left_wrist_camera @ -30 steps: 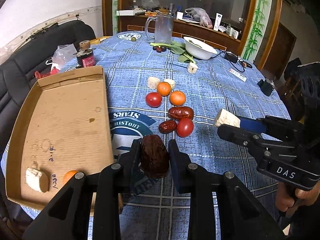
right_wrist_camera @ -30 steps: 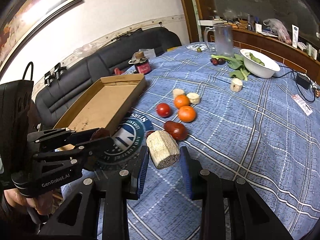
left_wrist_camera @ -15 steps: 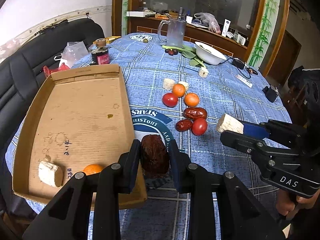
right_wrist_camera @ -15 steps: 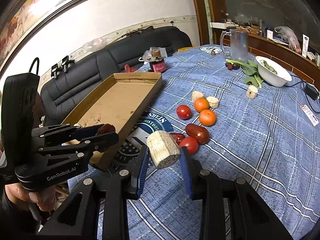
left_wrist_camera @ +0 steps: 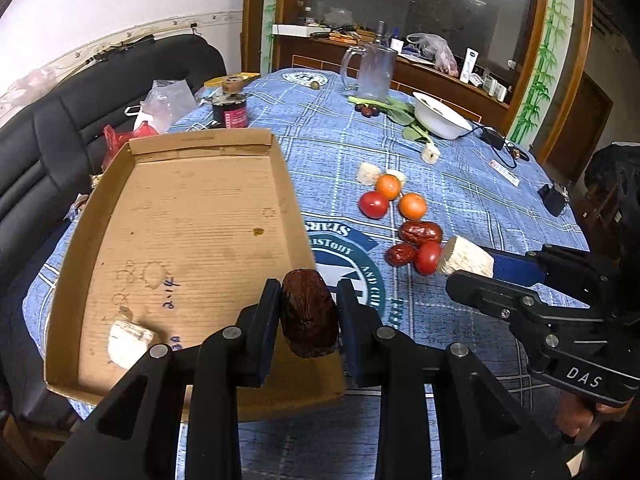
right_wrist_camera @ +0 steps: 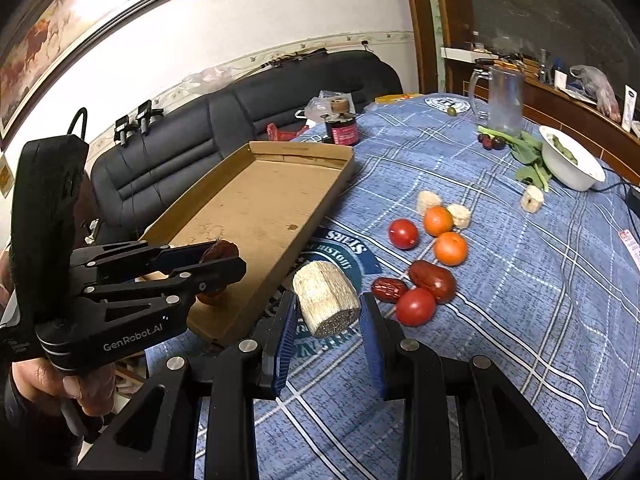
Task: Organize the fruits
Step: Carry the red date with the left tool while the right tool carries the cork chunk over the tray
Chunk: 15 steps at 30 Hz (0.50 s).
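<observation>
— Presently, what does the left gripper [left_wrist_camera: 308, 312] carry?

— A dark, wrinkled dried date [left_wrist_camera: 307, 314], oblong, pinched between the flat black pads. It hangs above the near right corner of the cardboard tray [left_wrist_camera: 192, 216]. In the right wrist view the same gripper [right_wrist_camera: 218, 258] sits over the tray's near end.

— And the right gripper [right_wrist_camera: 326, 304]?

— Its blue-lined fingers are clamped on a pale, fibrous cane chunk [right_wrist_camera: 326, 298], roughly cylindrical, with a speckled cut face. It is held above the blue plaid tablecloth [right_wrist_camera: 520, 300], just right of the tray's long wall.

— Tray contents?

— Corrugated, stained, shallow, with folded walls. One white, rough-cut chunk [left_wrist_camera: 130, 342] lies near its near left corner. An orange-red item shows under the left gripper in the right wrist view; I cannot tell what it is.

— Loose fruit on the cloth?

— Right of the tray: two smooth red tomatoes [right_wrist_camera: 403, 233], two matte oranges [right_wrist_camera: 451, 248], two glossy wrinkled red dates [right_wrist_camera: 432, 276], and two pale chunks [right_wrist_camera: 429, 201] touching the far orange. A further pale chunk [right_wrist_camera: 532, 199] lies near the white bowl [right_wrist_camera: 572, 164]. A glass mug [right_wrist_camera: 502, 98] stands far off.
</observation>
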Each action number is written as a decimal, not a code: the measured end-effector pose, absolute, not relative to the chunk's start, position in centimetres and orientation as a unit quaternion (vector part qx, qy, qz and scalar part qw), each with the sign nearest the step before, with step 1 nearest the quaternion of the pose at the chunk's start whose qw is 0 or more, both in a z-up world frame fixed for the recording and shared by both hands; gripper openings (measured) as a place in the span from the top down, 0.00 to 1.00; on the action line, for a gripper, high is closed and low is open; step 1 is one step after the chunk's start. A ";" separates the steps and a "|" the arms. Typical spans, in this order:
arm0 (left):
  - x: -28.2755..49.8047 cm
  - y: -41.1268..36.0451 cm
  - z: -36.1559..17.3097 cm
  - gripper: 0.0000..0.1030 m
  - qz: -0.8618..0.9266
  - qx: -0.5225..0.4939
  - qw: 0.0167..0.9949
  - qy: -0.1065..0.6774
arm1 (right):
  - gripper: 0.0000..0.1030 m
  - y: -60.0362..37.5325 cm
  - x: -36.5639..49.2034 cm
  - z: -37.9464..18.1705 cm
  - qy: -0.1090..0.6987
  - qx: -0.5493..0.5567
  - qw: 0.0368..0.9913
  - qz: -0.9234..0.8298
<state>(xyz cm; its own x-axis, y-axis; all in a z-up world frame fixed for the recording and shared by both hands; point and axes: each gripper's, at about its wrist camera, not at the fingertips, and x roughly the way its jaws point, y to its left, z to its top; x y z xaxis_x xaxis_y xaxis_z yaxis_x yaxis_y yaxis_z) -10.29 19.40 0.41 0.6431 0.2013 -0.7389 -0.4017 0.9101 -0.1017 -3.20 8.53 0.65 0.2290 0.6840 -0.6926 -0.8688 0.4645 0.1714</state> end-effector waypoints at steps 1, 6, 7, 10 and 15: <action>-10.3 19.5 0.4 0.75 0.170 -0.130 0.897 0.387 | 0.69 8.8 -3.3 0.7 0.365 -0.128 0.773 0.503; -10.8 20.6 0.4 0.75 0.179 -0.135 0.895 0.385 | 0.69 10.0 -3.8 0.8 0.363 -0.134 0.767 0.513; -10.9 20.8 0.4 0.75 0.180 -0.135 0.895 0.385 | 0.69 10.1 -4.0 0.8 0.362 -0.135 0.766 0.514; -11.2 21.5 0.3 0.75 0.186 -0.138 0.894 0.384 | 0.69 10.9 -4.3 0.9 0.361 -0.138 0.762 0.520; -11.9 23.3 0.4 0.75 0.205 -0.146 0.890 0.380 | 0.69 12.5 -5.0 0.8 0.359 -0.146 0.753 0.532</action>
